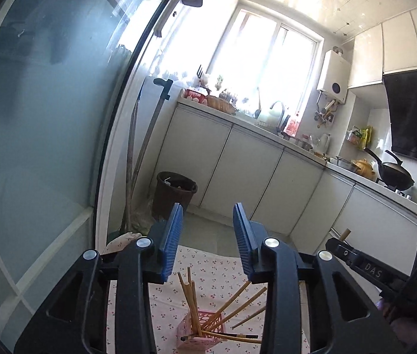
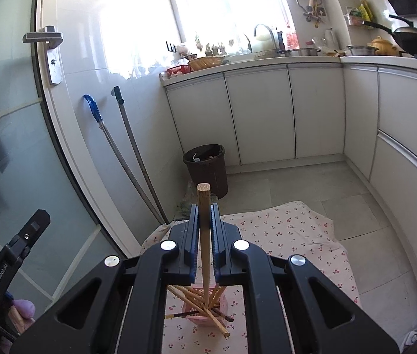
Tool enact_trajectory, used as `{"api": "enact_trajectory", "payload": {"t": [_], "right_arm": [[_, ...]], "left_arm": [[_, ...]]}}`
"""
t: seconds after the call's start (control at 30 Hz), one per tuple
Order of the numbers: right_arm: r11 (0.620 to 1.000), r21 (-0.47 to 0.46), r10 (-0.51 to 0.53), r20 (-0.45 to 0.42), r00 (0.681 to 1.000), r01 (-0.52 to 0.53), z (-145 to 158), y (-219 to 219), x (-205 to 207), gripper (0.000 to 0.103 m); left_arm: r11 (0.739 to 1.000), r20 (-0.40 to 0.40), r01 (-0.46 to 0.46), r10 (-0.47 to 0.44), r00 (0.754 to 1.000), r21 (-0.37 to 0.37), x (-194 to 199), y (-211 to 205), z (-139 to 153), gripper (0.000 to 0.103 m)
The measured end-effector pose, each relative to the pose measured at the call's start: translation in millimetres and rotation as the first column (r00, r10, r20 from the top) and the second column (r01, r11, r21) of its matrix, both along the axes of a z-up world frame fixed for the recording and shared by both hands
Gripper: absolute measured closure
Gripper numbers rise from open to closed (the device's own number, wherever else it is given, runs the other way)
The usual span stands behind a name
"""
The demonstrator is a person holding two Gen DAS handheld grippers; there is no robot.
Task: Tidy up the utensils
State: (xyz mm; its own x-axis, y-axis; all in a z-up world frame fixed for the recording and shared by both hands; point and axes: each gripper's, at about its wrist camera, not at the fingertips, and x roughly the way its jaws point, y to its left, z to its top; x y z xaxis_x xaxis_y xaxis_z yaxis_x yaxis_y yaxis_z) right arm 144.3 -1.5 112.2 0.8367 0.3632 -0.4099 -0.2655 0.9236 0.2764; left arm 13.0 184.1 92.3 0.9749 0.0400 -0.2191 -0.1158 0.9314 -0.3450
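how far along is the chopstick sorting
Done: several chopsticks already stand in the pink basket on the cherry-print cloth. In hand: the right gripper clamps one chopstick upright above the basket. The left gripper is open. Left: dropping it in; no others visible.

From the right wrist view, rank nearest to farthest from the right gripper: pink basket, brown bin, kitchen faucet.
1. Pink basket, right below the right gripper, on the cherry-print cloth.
2. Brown bin, on the floor ahead, beside the cabinets.
3. Kitchen faucet, on the far counter under the window.

Black tool (image 1: 208,236), blue ribbed pads (image 1: 170,242), silver screws (image 1: 144,242)
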Motion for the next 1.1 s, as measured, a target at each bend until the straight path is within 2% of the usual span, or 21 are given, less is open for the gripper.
{"api": "enact_trajectory", "payload": {"t": [0.2,0.33,0.43,0.53,0.7,0.93,0.97,1.1], "right_arm": [[1.000,0.025,0.000,0.001,1.000,0.000,-30.6,17.5,18.8,0.094],[0.998,0.060,0.038,-0.039,0.999,-0.036,-64.3,21.7,26.2,0.087],[0.994,0.099,0.053,-0.033,0.998,-0.050,-66.3,9.2,10.3,0.080],[0.997,0.057,0.048,0.007,0.999,-0.048,-53.0,-0.4,-12.4,0.076],[1.000,-0.002,0.022,0.037,0.999,-0.022,-39.6,-19.2,-50.0,0.063],[0.996,-0.072,-0.048,0.035,0.998,0.051,-57.4,-45.7,-83.9,0.056],[0.995,-0.074,-0.060,0.032,0.998,0.062,-61.7,-50.0,-87.1,0.054],[0.987,-0.106,-0.115,0.028,0.993,0.117,-74.5,-64.2,-96.6,0.047]], "left_arm": [[1.000,-0.056,-0.011,0.011,0.998,0.004,11.7,3.2,-14.0,0.069],[1.000,-0.084,-0.024,0.025,0.996,0.019,14.5,3.5,-22.1,0.069],[0.999,-0.068,-0.021,0.023,0.997,0.036,5.2,1.0,-17.8,0.069],[0.997,-0.062,-0.004,0.009,0.998,0.076,0.1,-12.6,-14.0,0.068],[0.987,-0.069,0.015,-0.004,0.998,0.162,-13.9,-48.9,-22.0,0.057],[0.971,-0.099,0.031,-0.007,0.995,0.237,-28.3,-87.3,-43.1,0.046],[0.971,-0.100,0.028,-0.005,0.995,0.239,-29.2,-89.8,-45.4,0.041],[0.961,-0.100,0.005,0.024,0.995,0.276,-37.1,-103.5,-53.9,0.012]]}}
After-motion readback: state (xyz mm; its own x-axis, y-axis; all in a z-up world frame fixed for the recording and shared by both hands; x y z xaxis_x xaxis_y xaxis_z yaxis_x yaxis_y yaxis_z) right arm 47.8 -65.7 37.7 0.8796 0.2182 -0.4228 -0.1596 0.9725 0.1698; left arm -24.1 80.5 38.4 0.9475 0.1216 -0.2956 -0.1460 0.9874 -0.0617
